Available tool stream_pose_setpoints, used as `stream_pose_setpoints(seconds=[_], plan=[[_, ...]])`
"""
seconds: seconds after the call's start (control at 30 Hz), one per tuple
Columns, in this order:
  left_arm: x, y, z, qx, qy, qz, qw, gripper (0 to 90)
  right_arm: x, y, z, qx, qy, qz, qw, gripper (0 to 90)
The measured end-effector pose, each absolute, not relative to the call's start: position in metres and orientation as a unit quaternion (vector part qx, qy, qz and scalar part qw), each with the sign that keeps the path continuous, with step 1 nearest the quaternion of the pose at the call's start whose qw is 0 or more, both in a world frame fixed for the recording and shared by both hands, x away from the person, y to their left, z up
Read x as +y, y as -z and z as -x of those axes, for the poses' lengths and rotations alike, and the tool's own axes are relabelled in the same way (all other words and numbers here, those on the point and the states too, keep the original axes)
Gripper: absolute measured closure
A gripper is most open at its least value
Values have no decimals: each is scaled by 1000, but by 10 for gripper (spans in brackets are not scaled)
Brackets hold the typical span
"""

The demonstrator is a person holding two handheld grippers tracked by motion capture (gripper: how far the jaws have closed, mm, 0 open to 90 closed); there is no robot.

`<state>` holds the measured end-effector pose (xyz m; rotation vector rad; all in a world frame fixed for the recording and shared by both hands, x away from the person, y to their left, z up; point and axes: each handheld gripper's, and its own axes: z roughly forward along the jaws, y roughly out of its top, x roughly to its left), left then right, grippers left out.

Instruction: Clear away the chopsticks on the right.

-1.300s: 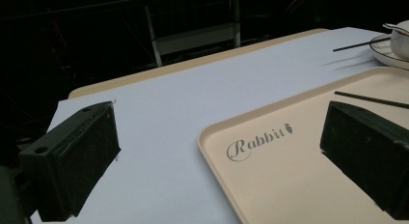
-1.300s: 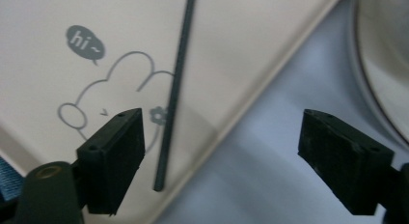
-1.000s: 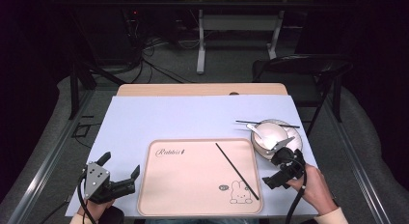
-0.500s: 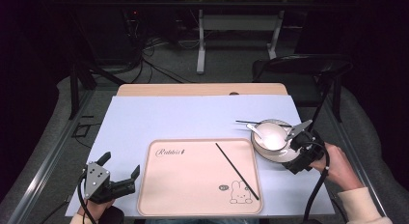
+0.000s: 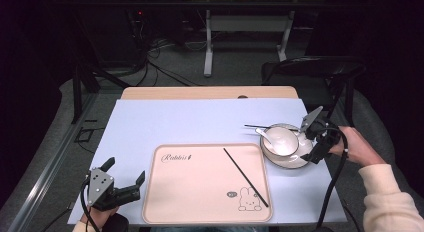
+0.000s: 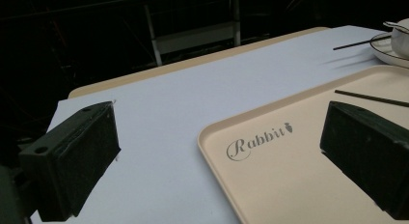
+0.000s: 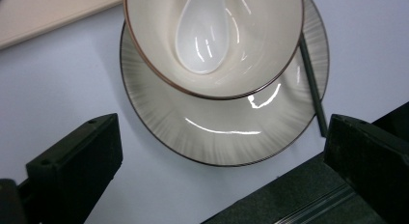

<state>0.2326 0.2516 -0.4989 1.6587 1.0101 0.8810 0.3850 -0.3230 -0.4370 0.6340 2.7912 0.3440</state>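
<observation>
Plate (image 5: 299,160) rim near table (image 5: 210,123) edge

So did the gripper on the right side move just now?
Yes. The right gripper has swung up and away from the person, from the near edge of the plate to its far right side. The plate and bowl stayed put.

A cream bowl (image 7: 241,45) sits at 12 o'clock on a ribbed plate (image 7: 226,132), a white spoon (image 7: 205,33) lying inside it. A dark chopstick (image 7: 312,86) rests on the plate's rim at 3 o'clock. The right gripper (image 7: 222,171) has its jaws spread wide at 6 o'clock.
</observation>
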Motion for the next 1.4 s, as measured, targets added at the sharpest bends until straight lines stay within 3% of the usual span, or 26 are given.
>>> stream_pose_setpoints(seconds=[0.53, 0.93, 1.27, 1.3, 1.4], plan=[[251, 499, -233, 412, -361, -684, 482, 0, -325, 412, -448, 966, -107, -188, 144, 0], [252, 499, -233, 412, -360, -684, 482, 0, -325, 439, -492, 963, -79, -226, 123, 1], [252, 499, -233, 413, -360, -683, 482, 0, -317, 468, -511, 967, -50, -224, 114, 295], [252, 499, -233, 413, -361, -684, 481, 0, -313, 471, -512, 969, -43, -217, 107, 369], [252, 499, -233, 413, -361, -682, 484, 0, -309, 478, -511, 973, -36, -201, 104, 457]])
